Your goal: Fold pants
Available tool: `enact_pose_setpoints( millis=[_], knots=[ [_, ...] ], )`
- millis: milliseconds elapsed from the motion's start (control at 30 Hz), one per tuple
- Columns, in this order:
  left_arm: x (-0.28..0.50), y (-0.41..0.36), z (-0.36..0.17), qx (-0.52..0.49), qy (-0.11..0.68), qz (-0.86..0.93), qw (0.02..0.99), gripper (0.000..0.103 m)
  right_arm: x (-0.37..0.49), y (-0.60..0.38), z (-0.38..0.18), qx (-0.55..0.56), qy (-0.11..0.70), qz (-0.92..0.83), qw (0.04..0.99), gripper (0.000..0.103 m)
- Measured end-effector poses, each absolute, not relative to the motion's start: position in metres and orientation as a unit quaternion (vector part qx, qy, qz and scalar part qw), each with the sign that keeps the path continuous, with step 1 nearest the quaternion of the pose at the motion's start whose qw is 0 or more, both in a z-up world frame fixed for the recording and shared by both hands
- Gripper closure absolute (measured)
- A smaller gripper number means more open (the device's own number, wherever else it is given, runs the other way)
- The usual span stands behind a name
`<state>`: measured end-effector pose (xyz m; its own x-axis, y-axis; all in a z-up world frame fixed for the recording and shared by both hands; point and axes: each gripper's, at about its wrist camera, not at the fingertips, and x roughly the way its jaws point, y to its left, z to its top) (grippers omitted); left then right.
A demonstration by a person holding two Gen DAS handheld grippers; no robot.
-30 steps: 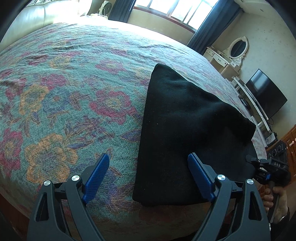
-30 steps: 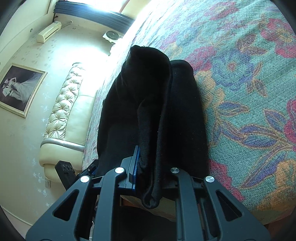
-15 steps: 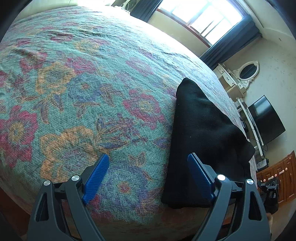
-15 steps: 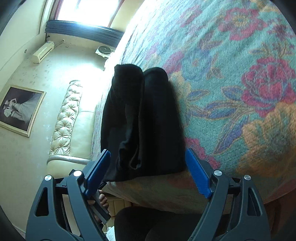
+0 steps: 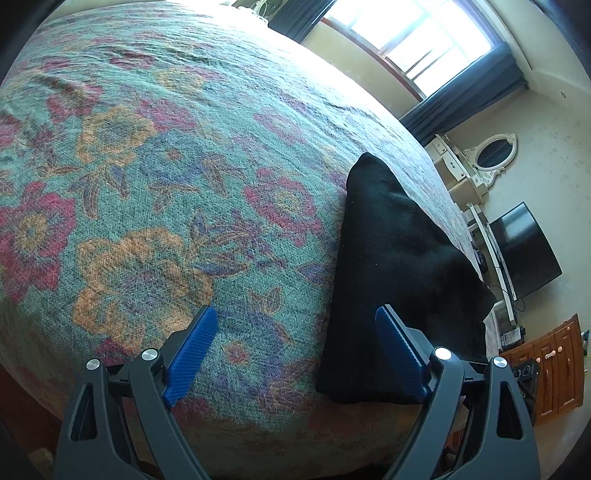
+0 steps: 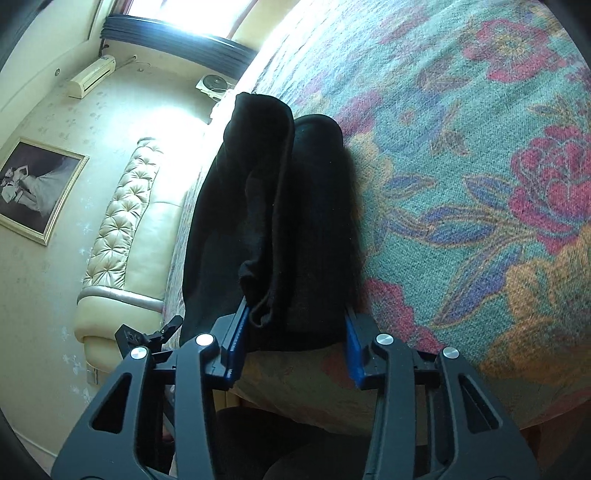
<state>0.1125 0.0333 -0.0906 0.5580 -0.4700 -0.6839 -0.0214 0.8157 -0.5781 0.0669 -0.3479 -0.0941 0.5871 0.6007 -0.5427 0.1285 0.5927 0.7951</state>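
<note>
At the bed's near edge, folded black pants (image 6: 280,221) lay on the floral bedspread (image 5: 147,184). Right gripper (image 6: 293,343) straddled their end, jaws partly closed, grip uncertain. Left gripper (image 5: 295,350) wide, pants at 2 o'clock. Advice: pinch all layers together.

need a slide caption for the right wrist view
Right hand-held gripper straddles the near end of folded black pants at the edge of a floral bedspread.

Daylight: we recorded a blown-out window (image 5: 436,40) at one o'clock, left view, and eleven o'clock (image 6: 184,14), right view. Black pants (image 6: 280,221) lost detail. Fisheye bending, dark corners; focus sharp.
</note>
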Motion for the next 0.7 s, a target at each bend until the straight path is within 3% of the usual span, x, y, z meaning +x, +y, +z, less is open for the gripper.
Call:
enact_pose_setpoints(
  millis=[367, 467, 533, 700],
  knots=[
    [0.104, 0.008, -0.089, -0.245, 0.451, -0.137, 0.847, 0.017, 0.073, -0.362, -0.104, 0.423, 0.432, 0.175, 0.777, 0.061],
    [0.109, 0.01, -0.087, -0.241, 0.455, -0.146, 0.845, 0.017, 0.075, -0.372, -0.099, 0.43, 0.438, 0.188, 0.767, 0.049],
    [0.114, 0.018, -0.083, -0.262, 0.452, -0.152, 0.839, 0.017, 0.076, -0.383, -0.084, 0.421, 0.423, 0.185, 0.781, 0.027],
    [0.135, 0.032, -0.08, -0.287, 0.447, -0.159, 0.832, 0.017, 0.099, -0.403, -0.061, 0.407, 0.408, 0.191, 0.794, 0.012]
  ],
)
